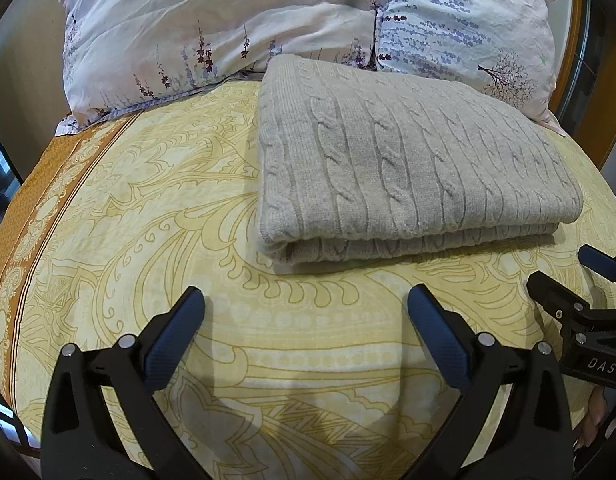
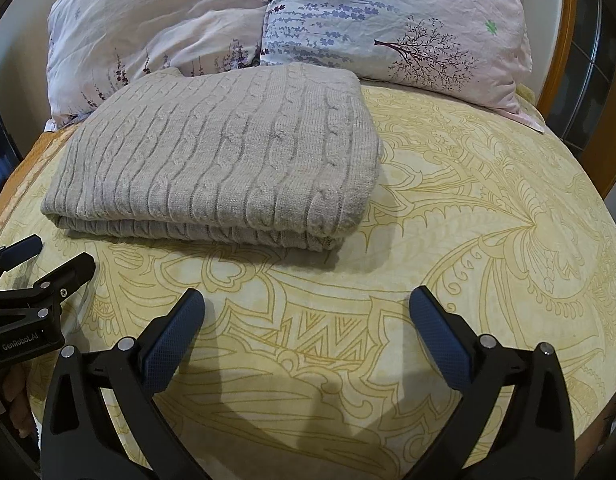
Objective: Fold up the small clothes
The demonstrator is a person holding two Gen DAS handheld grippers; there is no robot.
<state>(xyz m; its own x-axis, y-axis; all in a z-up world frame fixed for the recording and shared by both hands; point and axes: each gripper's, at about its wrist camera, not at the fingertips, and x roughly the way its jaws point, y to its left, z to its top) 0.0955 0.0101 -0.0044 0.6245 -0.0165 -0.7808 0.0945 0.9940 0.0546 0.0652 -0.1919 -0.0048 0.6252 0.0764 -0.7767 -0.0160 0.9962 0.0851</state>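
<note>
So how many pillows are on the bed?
2. The left pillow and the right pillow lie side by side at the head of the bed, behind the folded grey sweater. None seems hidden.

Both pictures are bright and sharp. Soft light comes from above and behind, so dark shadows fall on the bed sheet (image 1: 148, 216) just ahead of each claw. The round lens bends the edges, and the corners go black. No glare shows.

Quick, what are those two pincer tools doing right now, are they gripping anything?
Left tool: open, holding nothing, above the bedspread.
Right tool: open, holding nothing; the folded grey sweater lies untouched ahead.
</note>
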